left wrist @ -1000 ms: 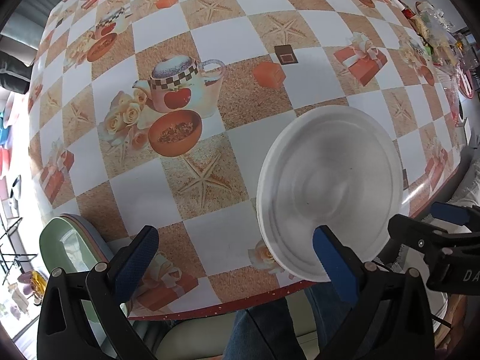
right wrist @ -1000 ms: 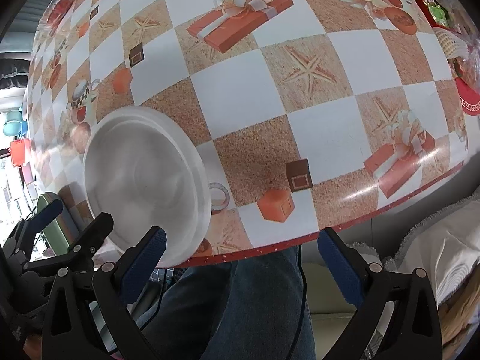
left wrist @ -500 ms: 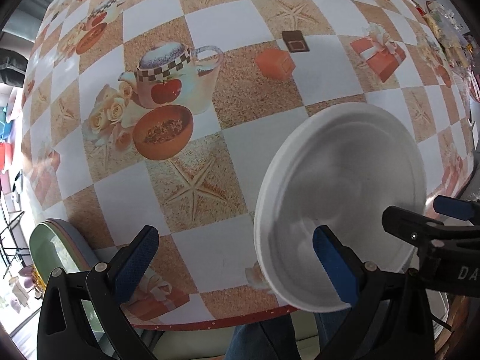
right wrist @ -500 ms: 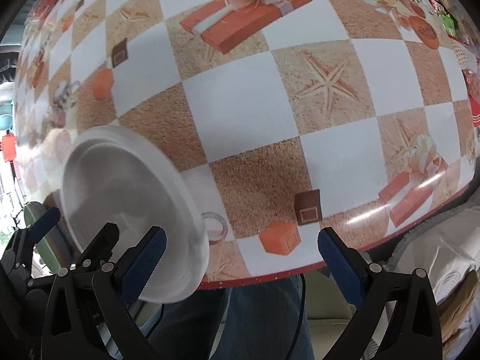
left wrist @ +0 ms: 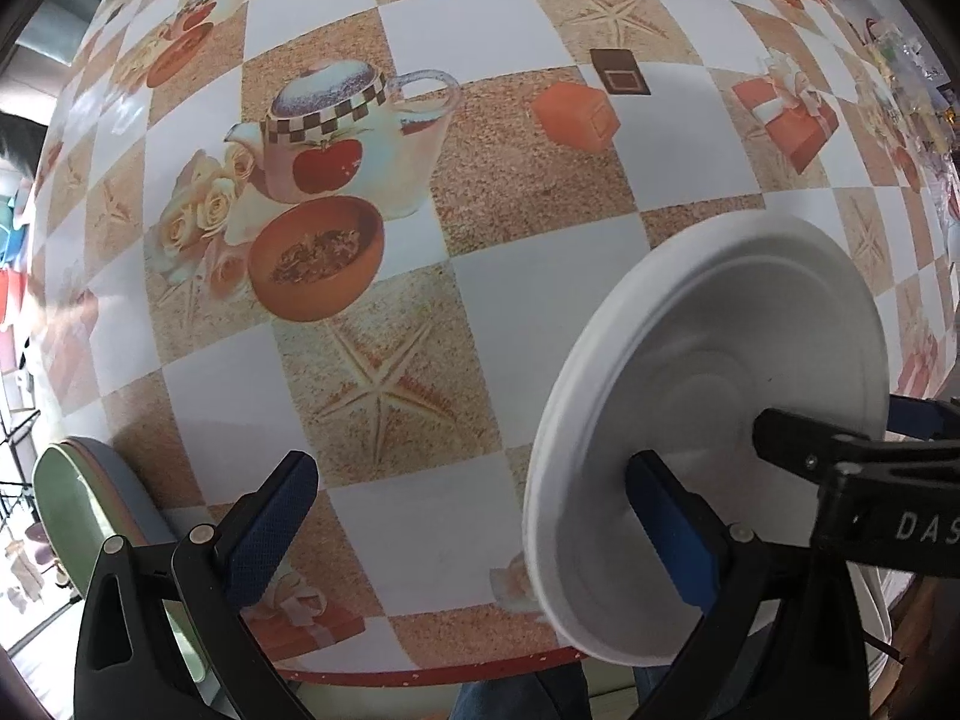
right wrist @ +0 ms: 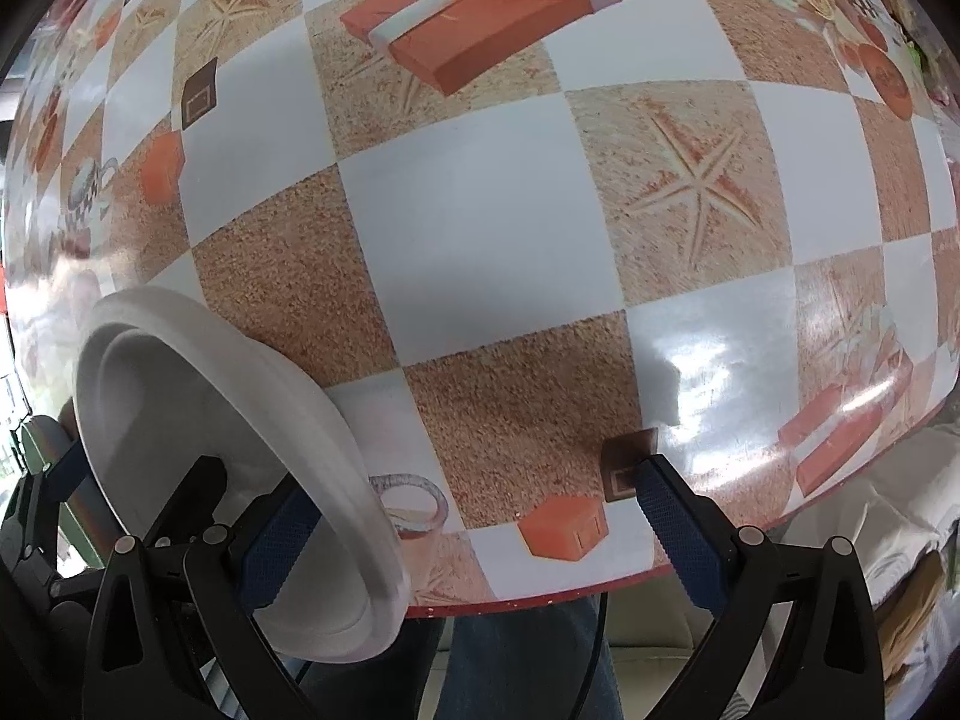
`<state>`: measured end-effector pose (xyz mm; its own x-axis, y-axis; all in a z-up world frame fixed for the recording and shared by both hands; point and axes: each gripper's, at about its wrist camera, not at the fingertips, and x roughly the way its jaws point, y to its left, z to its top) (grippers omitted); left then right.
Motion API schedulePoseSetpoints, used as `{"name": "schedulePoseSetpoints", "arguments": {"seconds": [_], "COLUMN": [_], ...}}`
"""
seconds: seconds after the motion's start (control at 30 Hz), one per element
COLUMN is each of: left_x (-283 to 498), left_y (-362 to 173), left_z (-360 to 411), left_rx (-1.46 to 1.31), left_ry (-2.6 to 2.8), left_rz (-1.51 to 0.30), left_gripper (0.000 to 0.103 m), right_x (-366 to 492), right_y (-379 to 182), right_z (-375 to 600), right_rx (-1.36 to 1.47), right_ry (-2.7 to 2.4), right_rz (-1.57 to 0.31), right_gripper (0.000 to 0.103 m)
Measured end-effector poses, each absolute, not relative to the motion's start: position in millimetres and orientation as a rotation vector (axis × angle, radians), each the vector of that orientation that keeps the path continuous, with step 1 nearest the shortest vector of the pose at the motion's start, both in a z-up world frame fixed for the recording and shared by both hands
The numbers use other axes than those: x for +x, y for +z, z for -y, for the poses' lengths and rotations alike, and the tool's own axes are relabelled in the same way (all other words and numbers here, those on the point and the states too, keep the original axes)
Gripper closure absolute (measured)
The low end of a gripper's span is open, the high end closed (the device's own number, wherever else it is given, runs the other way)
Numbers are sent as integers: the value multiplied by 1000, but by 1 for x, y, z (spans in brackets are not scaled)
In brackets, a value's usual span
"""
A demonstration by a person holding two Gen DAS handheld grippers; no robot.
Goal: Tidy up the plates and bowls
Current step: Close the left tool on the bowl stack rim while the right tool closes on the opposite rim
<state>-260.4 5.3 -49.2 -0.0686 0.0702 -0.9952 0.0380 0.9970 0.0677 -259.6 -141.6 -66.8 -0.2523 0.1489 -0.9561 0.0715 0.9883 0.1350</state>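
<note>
Left wrist view: a white plate [left wrist: 720, 396] stands tilted on edge at the near edge of the table [left wrist: 528, 192].

Both tongs have their jaws spread wide and neither clamps anything. The left gripper [left wrist: 474, 516] has its right finger in front of the plate's hollow face, its left finger over the checked tablecloth. The right gripper [right wrist: 480, 540] has its left finger against the plate [right wrist: 198, 414], behind its rim, and its right finger over the table [right wrist: 492, 228] edge. A stack of pastel plates [left wrist: 78, 510] sits left of the white plate, off the table's near corner. Blue jeans [right wrist: 522, 660] show below the table edge.
</note>
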Motion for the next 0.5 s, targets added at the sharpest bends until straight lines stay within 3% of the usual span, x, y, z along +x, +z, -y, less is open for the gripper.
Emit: {"name": "schedulePoseSetpoints", "arguments": {"seconds": [0.5], "left_x": [-260], "left_y": [-57], "left_z": [-14], "left_rx": [56], "left_ry": [20], "left_rz": [-1635], "left_gripper": [0], "right_x": [-258], "right_y": [-70], "right_z": [138], "right_rx": [155], "right_ry": [77], "right_rz": [-1835], "right_gripper": [1]}}
